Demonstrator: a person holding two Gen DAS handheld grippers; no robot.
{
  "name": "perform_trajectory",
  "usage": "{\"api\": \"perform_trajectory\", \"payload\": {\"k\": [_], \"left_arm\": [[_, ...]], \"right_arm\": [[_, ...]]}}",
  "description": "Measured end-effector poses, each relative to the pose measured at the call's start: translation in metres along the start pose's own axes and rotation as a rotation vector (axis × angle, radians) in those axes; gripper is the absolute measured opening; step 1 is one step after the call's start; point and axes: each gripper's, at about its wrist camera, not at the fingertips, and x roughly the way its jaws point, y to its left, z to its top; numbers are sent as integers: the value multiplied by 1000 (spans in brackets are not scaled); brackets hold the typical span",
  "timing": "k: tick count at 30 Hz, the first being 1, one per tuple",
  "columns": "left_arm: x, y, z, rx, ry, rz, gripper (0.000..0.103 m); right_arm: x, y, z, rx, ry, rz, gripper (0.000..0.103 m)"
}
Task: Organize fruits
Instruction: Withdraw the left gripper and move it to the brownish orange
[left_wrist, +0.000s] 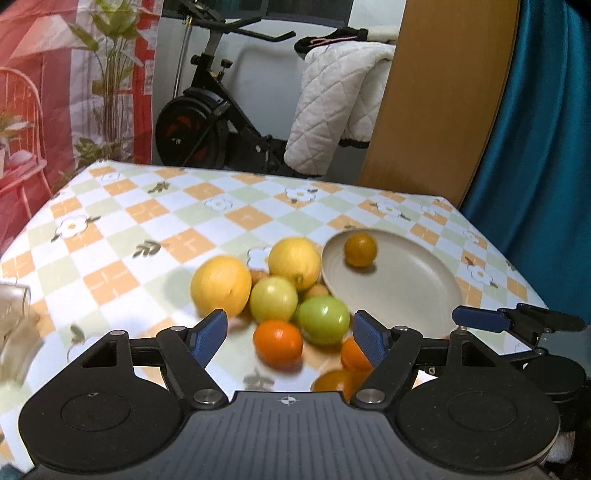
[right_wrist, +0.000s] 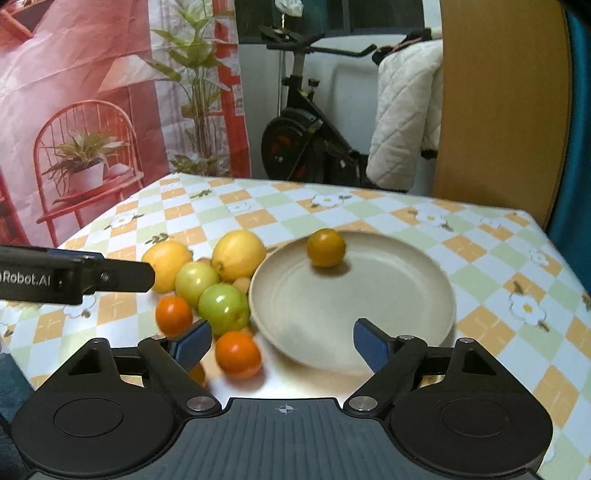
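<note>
Both grippers released, empty. Orange (left_wrist: 277, 340) lies at 12 o'clock, between left gripper (left_wrist: 290, 336) fingers; right gripper (right_wrist: 282, 341) is farther.

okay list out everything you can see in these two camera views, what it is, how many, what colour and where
plate: one, beige, on the table right of the fruit pile
orange on plate: one, dull orange, at the plate's far rim
lemons: two, yellow, far side of the pile
green fruits: two, pale green, middle of the pile
oranges off plate: at least three, bright orange, near side of the pile
small tan fruits: a few, mostly hidden in the pile
tablecloth: one, orange, green and white checks with flowers
exercise bike: one, black, behind the table
quilted blanket: one, white, behind the table
left gripper: open, over the pile
right gripper: open, over the plate's near rim
</note>
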Motion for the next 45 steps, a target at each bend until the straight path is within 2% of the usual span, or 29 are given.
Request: {"api": "perform_trajectory", "payload": {"k": [3,6,12,15,17,18,24,31,37,39,43,45], "left_arm": [[1,3,-7,-4,14,-7,76],[1,6,-13,-1,28,27,76],[0,4,-15,8,30,34,77],[0,1,-18,24,30,35,77],[1,2,-19,18,37,30,77],[1,3,-19,11,38,28,77],[-4,4,-19,-5,11,86,77],[0,2,-18,6,50,89,77],[0,-3,-21,37,53,78,77],[1,-4,-22,46,62,74,77],[4,-4,-22,51,78,81,77],[5,-4,-22,53,85,90,77]], "right_arm": [[1,8,-6,-30,11,8,81],[0,14,-10,-61,10,18,77],[-4,20,-12,-92,0,45,77],[-1,22,-12,-95,21,30,80],[2,21,-12,-84,49,30,88],[4,20,-12,-76,57,23,89],[5,20,-16,-79,64,28,90],[5,22,-17,-75,67,52,90],[5,21,-18,-67,70,66,90],[6,23,-18,-75,75,75,89],[9,28,-21,-97,98,88,75],[9,30,-22,-106,103,95,72]]}}
